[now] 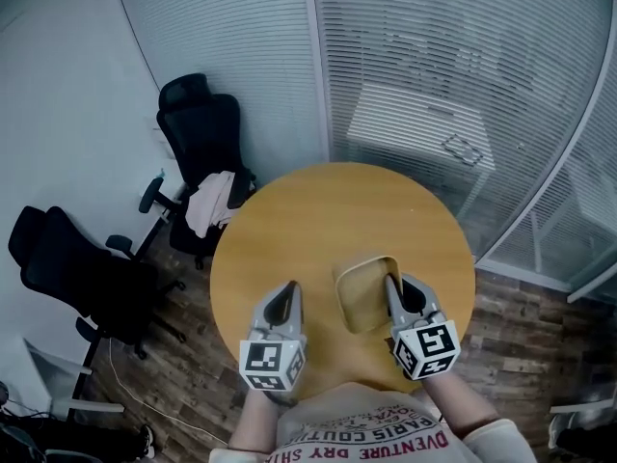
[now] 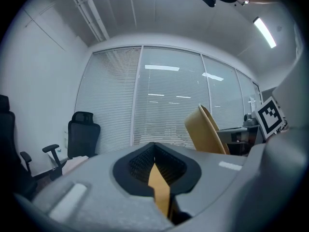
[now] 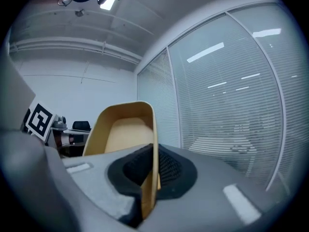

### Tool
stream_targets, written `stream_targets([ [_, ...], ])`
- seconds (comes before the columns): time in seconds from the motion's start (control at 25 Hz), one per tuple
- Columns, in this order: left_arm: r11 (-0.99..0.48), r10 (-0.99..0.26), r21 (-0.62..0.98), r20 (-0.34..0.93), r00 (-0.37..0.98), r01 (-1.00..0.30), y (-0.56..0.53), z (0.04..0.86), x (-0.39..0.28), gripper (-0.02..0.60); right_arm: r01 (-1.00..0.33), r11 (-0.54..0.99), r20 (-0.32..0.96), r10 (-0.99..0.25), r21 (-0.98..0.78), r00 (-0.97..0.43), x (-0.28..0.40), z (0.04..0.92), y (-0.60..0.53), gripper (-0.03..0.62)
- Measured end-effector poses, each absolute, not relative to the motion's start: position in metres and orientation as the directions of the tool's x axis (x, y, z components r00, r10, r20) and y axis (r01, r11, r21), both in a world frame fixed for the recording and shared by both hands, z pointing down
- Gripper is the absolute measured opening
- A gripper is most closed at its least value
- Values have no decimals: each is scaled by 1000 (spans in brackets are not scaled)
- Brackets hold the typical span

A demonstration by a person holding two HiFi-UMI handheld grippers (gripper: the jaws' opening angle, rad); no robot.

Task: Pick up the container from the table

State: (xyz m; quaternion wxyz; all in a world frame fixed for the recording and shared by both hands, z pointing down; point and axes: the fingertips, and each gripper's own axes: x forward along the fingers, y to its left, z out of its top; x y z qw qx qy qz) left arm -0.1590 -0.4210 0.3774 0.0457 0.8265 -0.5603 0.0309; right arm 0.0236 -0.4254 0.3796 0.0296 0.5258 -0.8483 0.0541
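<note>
A tan, shallow container (image 1: 364, 292) is held off the round wooden table (image 1: 289, 210), tilted up on edge. My right gripper (image 1: 390, 283) is shut on its right wall. In the right gripper view the container (image 3: 123, 134) rises ahead of the right gripper (image 3: 153, 167), its thin wall pinched between the black pads. My left gripper (image 1: 289, 287) hovers over the table to the container's left, jaws together and holding nothing. From the left gripper (image 2: 154, 164), the container (image 2: 207, 129) shows at the right, apart from it.
Two black office chairs (image 1: 198, 123) (image 1: 67, 258) stand left of the table, one with a pale cloth (image 1: 212, 201) on its seat. A glass wall with blinds (image 1: 434, 56) runs behind the table. The floor is dark wood (image 1: 521, 307).
</note>
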Motion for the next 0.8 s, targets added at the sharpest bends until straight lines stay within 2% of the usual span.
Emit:
stream_targets([
  [0.8,-371,-923,17,101,370,-929,-407,375,-155,6,-892,452,86,-889,13,-449,16,381,-415,5],
])
